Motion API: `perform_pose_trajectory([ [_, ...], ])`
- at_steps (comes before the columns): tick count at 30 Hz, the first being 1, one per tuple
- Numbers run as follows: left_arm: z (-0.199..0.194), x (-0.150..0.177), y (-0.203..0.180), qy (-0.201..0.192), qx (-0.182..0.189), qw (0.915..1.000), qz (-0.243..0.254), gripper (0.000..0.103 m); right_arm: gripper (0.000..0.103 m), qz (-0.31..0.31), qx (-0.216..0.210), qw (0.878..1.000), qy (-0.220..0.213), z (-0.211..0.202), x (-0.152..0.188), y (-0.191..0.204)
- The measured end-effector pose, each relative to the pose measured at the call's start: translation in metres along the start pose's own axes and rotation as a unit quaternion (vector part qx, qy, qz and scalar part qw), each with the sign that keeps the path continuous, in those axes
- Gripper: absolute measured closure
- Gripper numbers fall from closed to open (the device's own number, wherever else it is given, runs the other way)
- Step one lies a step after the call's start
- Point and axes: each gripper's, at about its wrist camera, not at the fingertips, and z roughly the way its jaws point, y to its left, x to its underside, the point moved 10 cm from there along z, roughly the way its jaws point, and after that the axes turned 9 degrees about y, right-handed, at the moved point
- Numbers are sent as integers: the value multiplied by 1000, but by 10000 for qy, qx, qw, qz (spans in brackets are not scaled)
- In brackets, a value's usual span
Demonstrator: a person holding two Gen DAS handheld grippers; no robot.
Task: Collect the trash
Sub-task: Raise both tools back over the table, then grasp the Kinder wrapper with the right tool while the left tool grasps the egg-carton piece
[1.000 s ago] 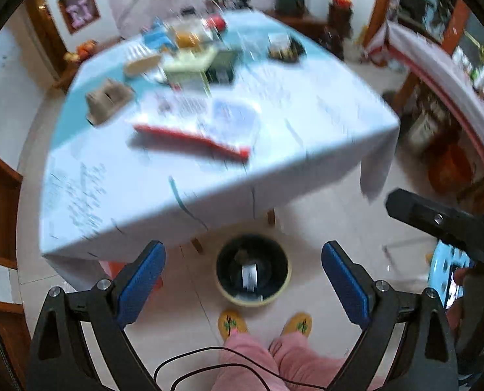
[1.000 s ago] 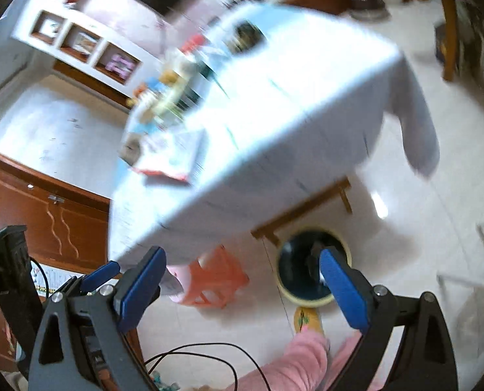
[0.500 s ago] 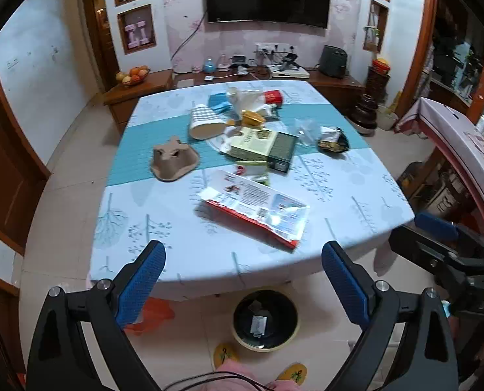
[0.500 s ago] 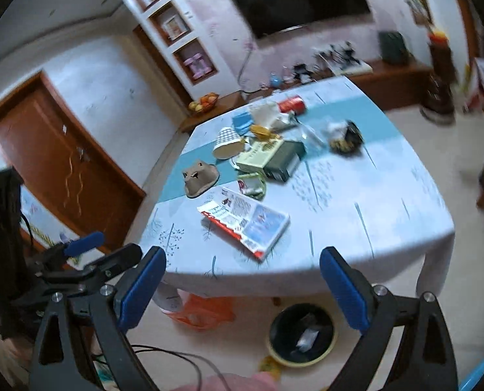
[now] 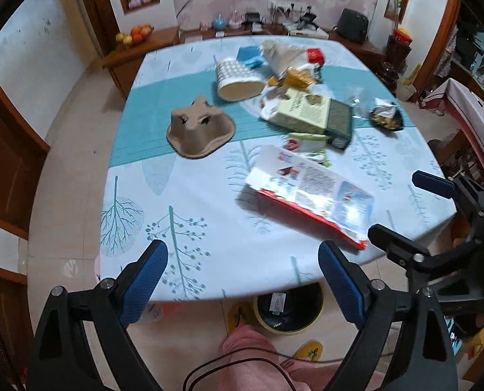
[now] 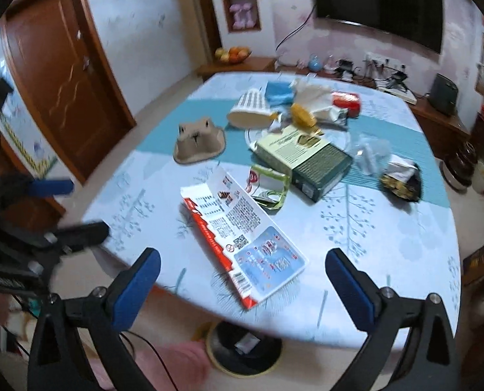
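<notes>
item: flat red-and-white printed foil snack wrapper [image 6: 242, 238] | where: near table [image 6: 388, 244] edge, 12 o'clock of right tongs [image 6: 242, 282] | handling: likely light, limp, slippery; pinch the near overhanging corner | left tongs [image 5: 242, 282]: closing slightly, empty | right tongs: wide apart, empty

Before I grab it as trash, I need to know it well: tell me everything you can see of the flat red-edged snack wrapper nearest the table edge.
The flat red-edged snack wrapper is a long, glossy, empty-looking packet, white with printed text, small pictures and a blue panel at its near end. It lies flat, diagonal on the tree-patterned tablecloth, near the front edge. Its far end seems to touch a crumpled green-and-white wrapper. No jaws touch it.
</notes>
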Motion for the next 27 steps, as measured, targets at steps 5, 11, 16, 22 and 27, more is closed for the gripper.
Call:
perform_pose_trajectory([
  [5, 26, -9, 22, 197, 66, 9998, -56, 11, 2, -520, 287, 9974, 407, 47, -7, 0],
  [11, 50, -9, 43, 452, 94, 9988, -134, 11, 2, -948, 335, 9921, 756, 83, -13, 5],
  [16, 62, -13, 56, 577, 138, 9981, -189, 11, 2, -1112, 322, 9882, 999, 105, -15, 10],
  [22, 68, -28, 63, 524, 155, 9985, -46, 11, 14, -1085, 498, 9823, 1442, 123, -7, 13],
  [27, 67, -47, 62, 436, 230, 9986, 168, 11, 24, -501, 377, 9847, 1628, 121, -6, 9],
])
